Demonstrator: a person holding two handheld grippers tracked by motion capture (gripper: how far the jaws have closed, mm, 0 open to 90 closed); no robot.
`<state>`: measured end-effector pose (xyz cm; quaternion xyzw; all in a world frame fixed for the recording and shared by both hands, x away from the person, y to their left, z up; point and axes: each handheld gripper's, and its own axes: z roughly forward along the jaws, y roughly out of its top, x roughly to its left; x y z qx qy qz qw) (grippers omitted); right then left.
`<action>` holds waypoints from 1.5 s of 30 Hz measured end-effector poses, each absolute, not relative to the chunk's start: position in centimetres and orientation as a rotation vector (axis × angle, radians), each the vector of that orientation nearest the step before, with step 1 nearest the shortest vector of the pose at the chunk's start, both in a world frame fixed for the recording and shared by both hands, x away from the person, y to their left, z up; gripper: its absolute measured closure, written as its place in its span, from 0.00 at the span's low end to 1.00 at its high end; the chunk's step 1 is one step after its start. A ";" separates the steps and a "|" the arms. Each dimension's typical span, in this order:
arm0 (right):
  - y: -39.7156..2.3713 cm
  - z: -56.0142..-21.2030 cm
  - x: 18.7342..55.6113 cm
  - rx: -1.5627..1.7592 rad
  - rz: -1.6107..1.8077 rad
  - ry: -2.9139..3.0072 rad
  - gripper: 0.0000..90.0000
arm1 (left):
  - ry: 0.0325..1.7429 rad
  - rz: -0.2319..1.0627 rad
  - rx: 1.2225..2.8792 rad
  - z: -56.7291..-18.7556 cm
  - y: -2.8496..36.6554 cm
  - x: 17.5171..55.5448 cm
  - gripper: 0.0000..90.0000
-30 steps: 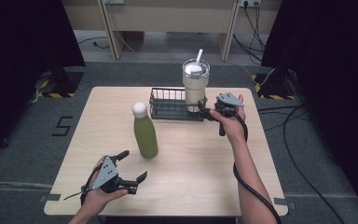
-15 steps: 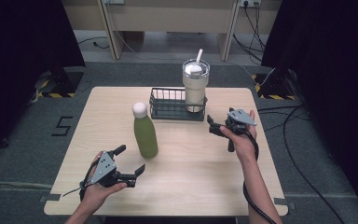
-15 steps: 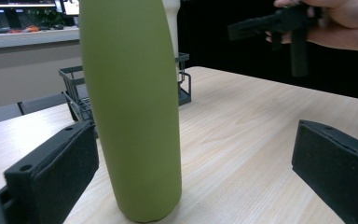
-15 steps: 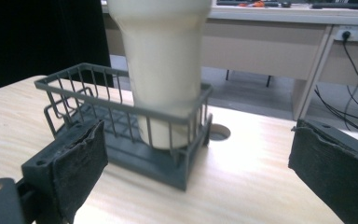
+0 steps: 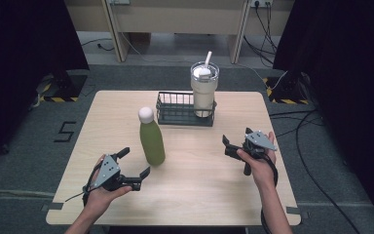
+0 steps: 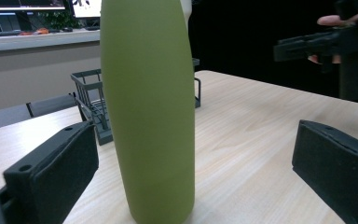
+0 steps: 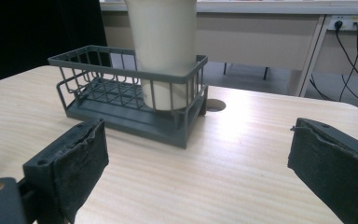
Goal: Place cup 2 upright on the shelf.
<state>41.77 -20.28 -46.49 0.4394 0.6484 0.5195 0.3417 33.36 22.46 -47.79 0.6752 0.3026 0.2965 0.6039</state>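
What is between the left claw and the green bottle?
Nothing. In the left gripper view, the open left claw faces the green bottle with bare table around its base. The high view shows a small bare gap too.

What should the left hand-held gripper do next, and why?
Probably ease forward and close on the green bottle. The left hand-held gripper is open, and the bottle stands upright between its jaws, untouched, while the tumbler already sits in the basket.
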 end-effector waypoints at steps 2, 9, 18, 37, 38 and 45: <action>-20.5 -46.6 41.4 1.140 1.341 1.692 0.05 | 0.703 0.683 1.559 -47.7 22.3 33.5 0.00; -21.3 -46.9 40.5 1.157 1.325 1.684 0.06 | 0.698 0.678 1.555 -47.5 22.1 33.9 0.00; -22.1 -46.5 39.9 1.173 1.314 1.650 0.06 | 0.709 0.680 1.554 -47.6 21.4 35.1 0.00; -22.2 -46.9 40.1 1.186 1.318 1.665 0.07 | 0.751 0.690 1.562 -47.6 19.6 39.5 0.00; -22.3 -46.9 40.2 1.185 1.315 1.665 0.07 | 0.755 0.689 1.563 -47.6 19.5 39.7 0.00; -22.3 -47.0 40.2 1.193 1.318 1.666 0.08 | 0.776 0.701 1.558 -47.8 19.3 40.5 0.01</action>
